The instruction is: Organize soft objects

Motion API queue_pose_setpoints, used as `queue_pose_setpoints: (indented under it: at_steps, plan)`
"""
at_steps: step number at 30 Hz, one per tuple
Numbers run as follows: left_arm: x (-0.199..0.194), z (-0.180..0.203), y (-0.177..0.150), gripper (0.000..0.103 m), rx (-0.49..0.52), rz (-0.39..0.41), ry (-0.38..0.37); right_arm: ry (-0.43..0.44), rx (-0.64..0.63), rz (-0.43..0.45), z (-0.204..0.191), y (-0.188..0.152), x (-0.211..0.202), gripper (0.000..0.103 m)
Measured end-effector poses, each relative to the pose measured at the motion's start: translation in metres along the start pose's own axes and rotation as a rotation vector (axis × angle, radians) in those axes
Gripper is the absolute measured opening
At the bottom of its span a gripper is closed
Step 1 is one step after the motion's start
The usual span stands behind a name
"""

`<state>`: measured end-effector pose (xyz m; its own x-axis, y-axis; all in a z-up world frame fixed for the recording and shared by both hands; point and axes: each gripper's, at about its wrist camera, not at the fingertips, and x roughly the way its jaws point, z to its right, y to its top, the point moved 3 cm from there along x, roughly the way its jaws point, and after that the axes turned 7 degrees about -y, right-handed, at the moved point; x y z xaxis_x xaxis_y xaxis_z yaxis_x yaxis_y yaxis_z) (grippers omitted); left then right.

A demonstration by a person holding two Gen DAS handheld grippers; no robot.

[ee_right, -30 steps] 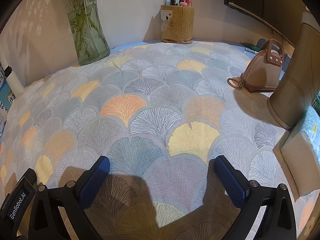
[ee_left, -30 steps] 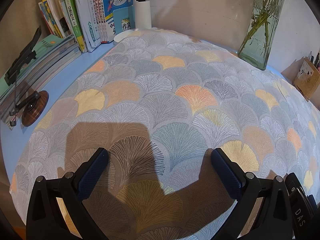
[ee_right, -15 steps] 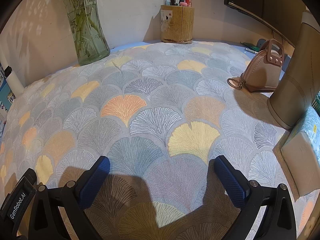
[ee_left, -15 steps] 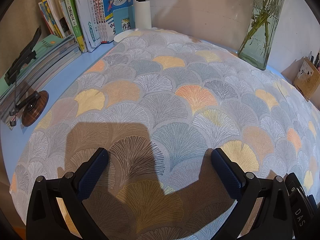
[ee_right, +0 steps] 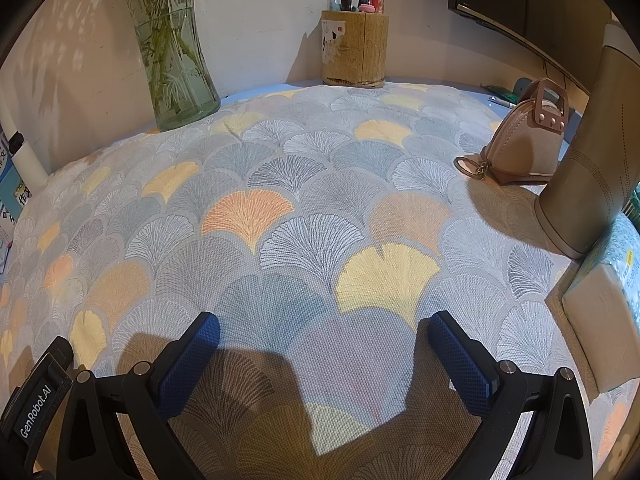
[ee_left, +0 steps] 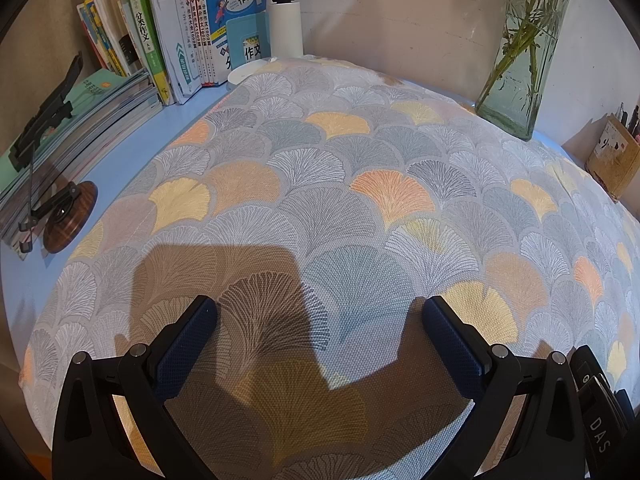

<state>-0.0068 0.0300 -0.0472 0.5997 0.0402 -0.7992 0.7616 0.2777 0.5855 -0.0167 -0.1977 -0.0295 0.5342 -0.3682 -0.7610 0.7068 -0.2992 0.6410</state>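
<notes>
Left wrist view matches earlier: both tongs (ee_left: pixel 320 316) (ee_right: pixel 324 330) stay spread above the unmoved cushion (ee_left: pixel 360 184).

Both wrist views low over cushion (ee_left: pixel 320 184)

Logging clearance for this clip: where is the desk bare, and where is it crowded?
Bare: the blue desk strip between the ginkgo-patterned cushion and the stacked magazines. Crowded: the right edge, with the beige pouch, tan cylinder and tissue pack.
</notes>
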Motion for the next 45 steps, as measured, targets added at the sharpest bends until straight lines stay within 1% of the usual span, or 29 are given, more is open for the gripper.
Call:
queue_pose_setpoints:
  at_steps: [13,16,19,20,21,23,25,26,28,45]
  plan:
    - [0.000,0.000,0.000,0.103,0.000,-0.001,0.000,0.000,0.000,0.000,-0.001,0.000,0.000,0.103]
    - [0.000,0.001,0.000,0.103,0.005,-0.001,0.010,-0.001,-0.001,0.000,-0.001,0.000,0.000,0.103]
    - [0.000,0.001,0.001,0.103,0.006,0.001,-0.001,0.010,-0.018,0.003,-0.002,0.000,0.000,0.103]
    - [-0.001,0.002,0.001,0.103,0.012,0.002,-0.024,0.028,-0.051,0.007,-0.002,0.002,0.001,0.103]
    - [-0.002,0.006,0.000,0.102,0.033,0.002,-0.053,0.050,-0.082,0.010,-0.002,0.003,0.002,0.103]
    - [-0.003,0.019,-0.002,0.103,0.113,-0.007,-0.102,0.096,-0.139,0.016,0.000,0.004,0.003,0.103]
    - [-0.002,0.030,-0.003,0.103,0.165,-0.013,-0.110,0.123,-0.161,0.018,0.001,0.004,0.003,0.103]
    - [-0.002,0.031,-0.003,0.103,0.168,-0.014,-0.108,0.129,-0.163,0.020,0.001,0.004,0.003,0.103]
    - [-0.002,0.028,-0.003,0.103,0.148,-0.017,-0.128,0.121,-0.168,0.021,0.000,0.004,0.003,0.103]
    - [-0.001,0.028,-0.003,0.103,0.151,-0.017,-0.124,0.121,-0.167,0.021,0.002,0.004,0.003,0.103]
